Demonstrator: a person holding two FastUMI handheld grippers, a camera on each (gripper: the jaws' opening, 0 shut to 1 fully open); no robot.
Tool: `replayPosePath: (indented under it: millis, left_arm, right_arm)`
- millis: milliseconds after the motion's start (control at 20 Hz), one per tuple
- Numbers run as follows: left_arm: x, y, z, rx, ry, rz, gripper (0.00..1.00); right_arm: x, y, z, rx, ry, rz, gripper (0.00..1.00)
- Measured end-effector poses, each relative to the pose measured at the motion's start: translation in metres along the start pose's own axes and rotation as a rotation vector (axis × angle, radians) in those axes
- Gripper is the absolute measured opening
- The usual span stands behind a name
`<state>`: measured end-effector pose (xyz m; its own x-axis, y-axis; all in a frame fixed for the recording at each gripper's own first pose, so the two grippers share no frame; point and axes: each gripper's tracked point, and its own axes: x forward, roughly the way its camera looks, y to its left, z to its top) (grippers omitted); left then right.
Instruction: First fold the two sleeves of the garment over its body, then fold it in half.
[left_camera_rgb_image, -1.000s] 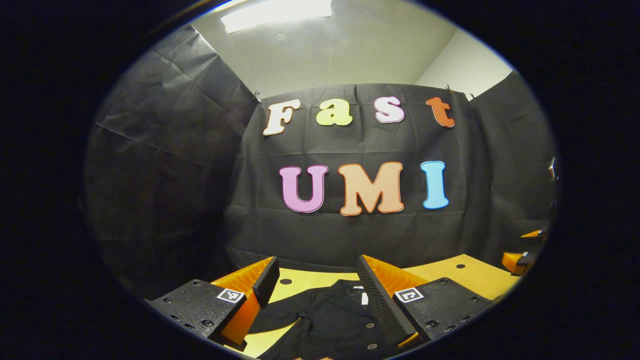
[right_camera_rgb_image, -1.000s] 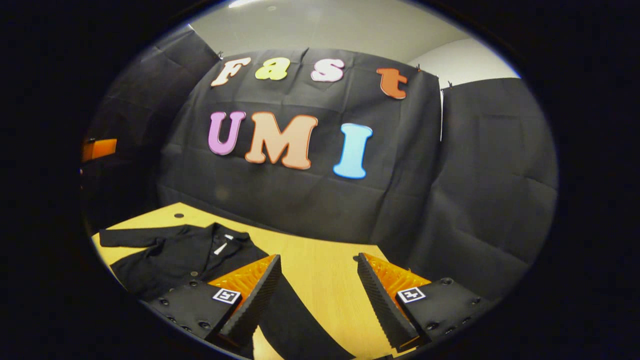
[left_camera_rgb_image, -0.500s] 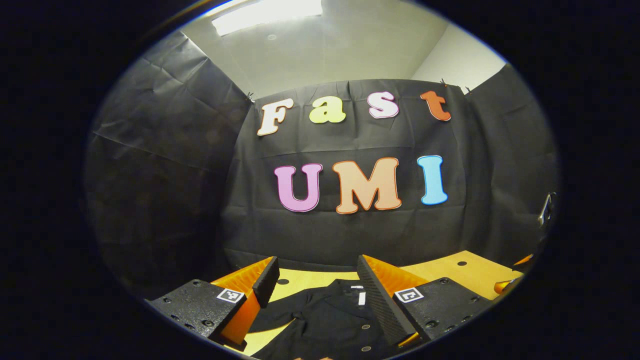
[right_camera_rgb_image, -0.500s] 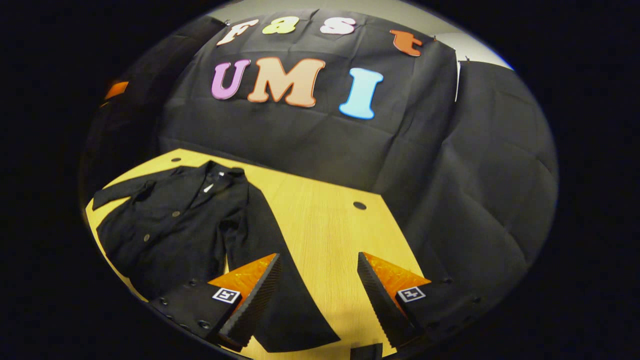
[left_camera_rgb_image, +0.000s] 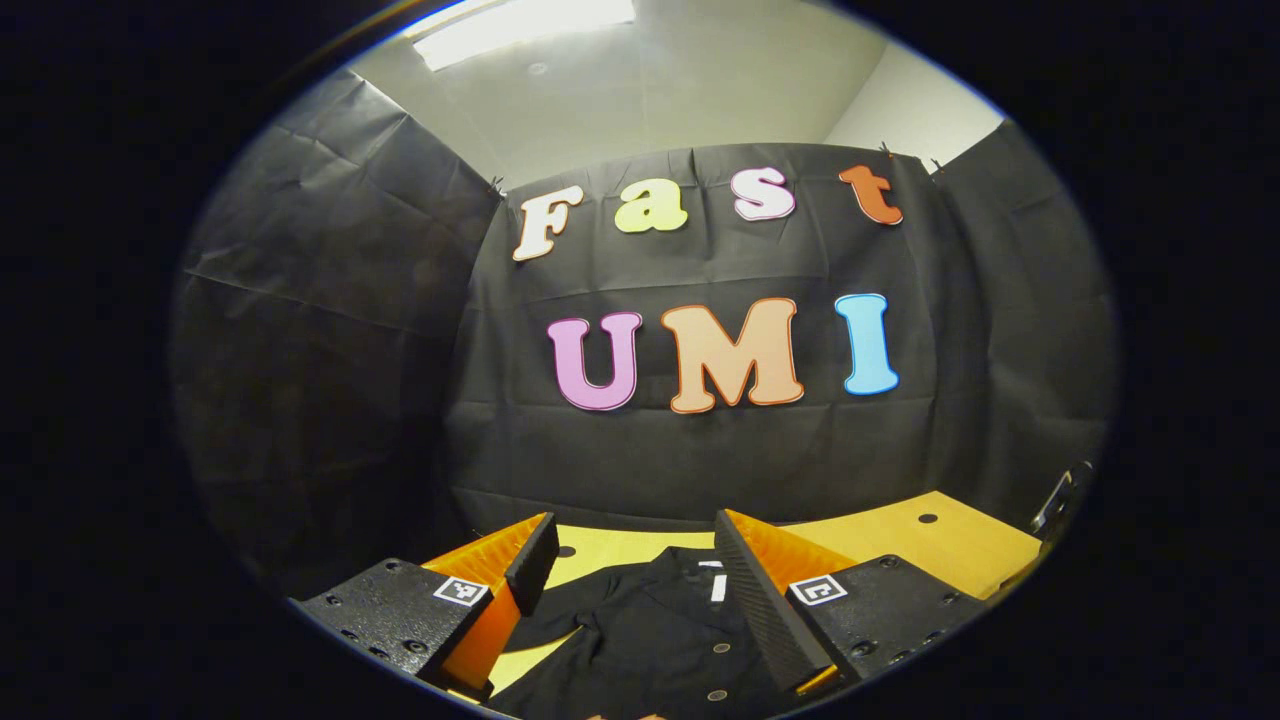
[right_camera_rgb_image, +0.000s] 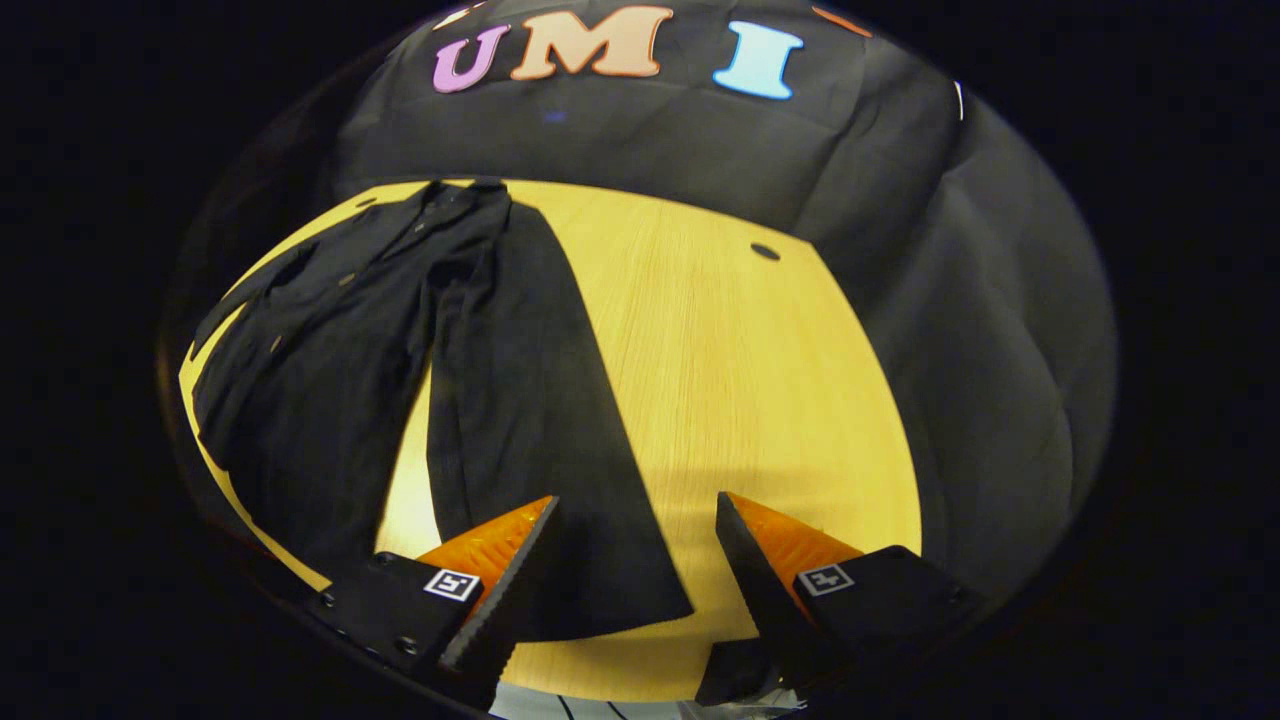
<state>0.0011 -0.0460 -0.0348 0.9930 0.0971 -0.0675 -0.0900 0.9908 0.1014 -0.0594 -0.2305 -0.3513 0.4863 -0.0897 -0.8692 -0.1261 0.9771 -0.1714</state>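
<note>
Garment lying flat on bench, sleeve spread aside for folding. Right tongs gaping, empty, hovering above cuff for pickup. Left tongs gaping, empty, above collar.

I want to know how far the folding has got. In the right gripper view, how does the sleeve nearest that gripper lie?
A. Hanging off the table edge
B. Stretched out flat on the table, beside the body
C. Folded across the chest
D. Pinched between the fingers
B: the sleeve lies flat on the table beside the garment's body, and the right gripper is open and holds nothing.
</note>
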Motion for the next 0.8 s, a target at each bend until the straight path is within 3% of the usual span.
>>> replayPosePath:
  millis: [350,500,550,700,800]
  left_arm:
    - [0.005,-0.021,-0.002,-0.005,0.008,0.01,0.92]
    - [0.006,-0.026,-0.002,0.0,0.004,0.017,0.93]
    - [0.005,-0.026,-0.002,0.0,0.006,0.02,0.93]
    - [0.004,-0.021,0.001,0.006,-0.007,0.023,0.92]
    - [0.01,-0.015,-0.002,0.005,-0.006,0.02,0.93]
  right_arm:
    - [0.016,0.0,-0.021,-0.013,0.095,0.061,0.99]
    - [0.017,0.005,-0.024,0.032,0.121,0.111,0.99]
    - [0.017,0.014,-0.025,0.073,0.139,0.159,0.99]
    - [0.019,0.031,-0.024,0.085,0.141,0.192,0.44]
    - [0.019,0.029,-0.024,0.058,0.122,0.153,0.08]
